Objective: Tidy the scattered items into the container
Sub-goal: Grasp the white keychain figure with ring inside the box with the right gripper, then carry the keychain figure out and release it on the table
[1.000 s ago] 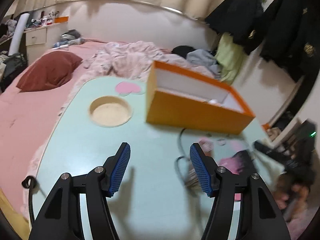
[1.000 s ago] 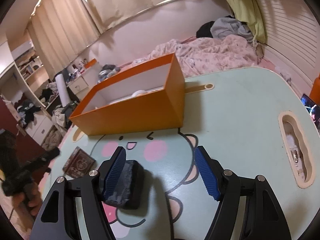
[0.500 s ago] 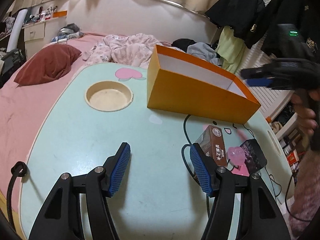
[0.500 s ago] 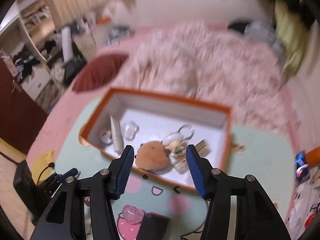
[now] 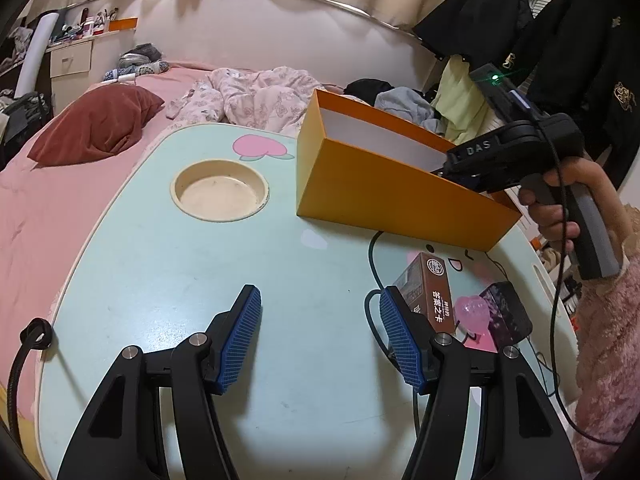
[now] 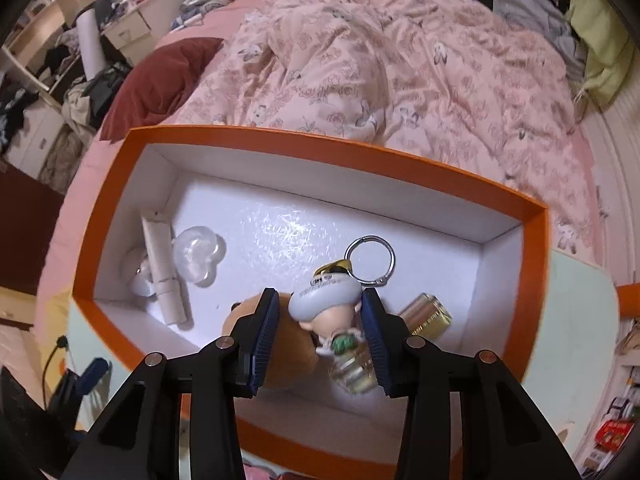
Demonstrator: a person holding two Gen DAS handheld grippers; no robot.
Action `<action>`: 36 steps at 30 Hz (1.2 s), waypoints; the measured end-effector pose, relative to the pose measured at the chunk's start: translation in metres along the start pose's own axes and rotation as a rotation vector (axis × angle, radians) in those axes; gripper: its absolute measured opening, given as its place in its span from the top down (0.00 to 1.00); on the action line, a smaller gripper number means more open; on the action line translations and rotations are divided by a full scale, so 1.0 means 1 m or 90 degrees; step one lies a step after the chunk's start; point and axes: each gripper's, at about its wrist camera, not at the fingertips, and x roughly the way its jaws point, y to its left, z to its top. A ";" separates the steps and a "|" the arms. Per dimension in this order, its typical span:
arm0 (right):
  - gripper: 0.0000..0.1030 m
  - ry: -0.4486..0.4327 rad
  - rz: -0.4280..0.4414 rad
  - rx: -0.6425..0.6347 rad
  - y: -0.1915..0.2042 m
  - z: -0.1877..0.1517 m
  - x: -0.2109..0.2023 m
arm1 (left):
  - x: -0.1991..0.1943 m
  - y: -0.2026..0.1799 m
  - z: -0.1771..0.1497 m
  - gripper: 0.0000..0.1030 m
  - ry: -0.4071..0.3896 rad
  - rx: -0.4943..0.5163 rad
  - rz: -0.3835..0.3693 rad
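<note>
Our right hand-held gripper (image 6: pixel 318 326) now hangs over the orange cardboard box (image 6: pixel 304 142), jaws closing, empty; our left hand-held gripper (image 5: pixel 318 338) waits open beside the brown carton (image 5: pixel 434 292), which lies outside the box.

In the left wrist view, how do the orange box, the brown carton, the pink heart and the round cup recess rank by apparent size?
Largest to smallest:
1. orange box
2. round cup recess
3. brown carton
4. pink heart
The carton lies nearer the camera than the recess, so that pair is uncertain.

Orange box (image 5: pixel 400 196): near wall hides its contents in the left wrist view | right claw (image 6: pixel 318 334): covers part of brown plush (image 6: pixel 288 360) | gold bottle (image 6: pixel 426 314): blurred
</note>
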 end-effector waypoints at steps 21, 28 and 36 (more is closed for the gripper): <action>0.67 -0.261 0.113 0.024 0.009 -0.061 -0.104 | 0.001 0.003 0.000 0.39 -0.004 -0.016 -0.004; 0.67 -0.258 0.167 -0.051 0.043 -0.137 -0.111 | -0.001 0.005 0.000 0.39 -0.013 -0.023 -0.003; 0.67 -0.187 0.185 -0.021 0.033 -0.157 -0.061 | -0.001 0.005 0.001 0.39 -0.013 -0.023 -0.002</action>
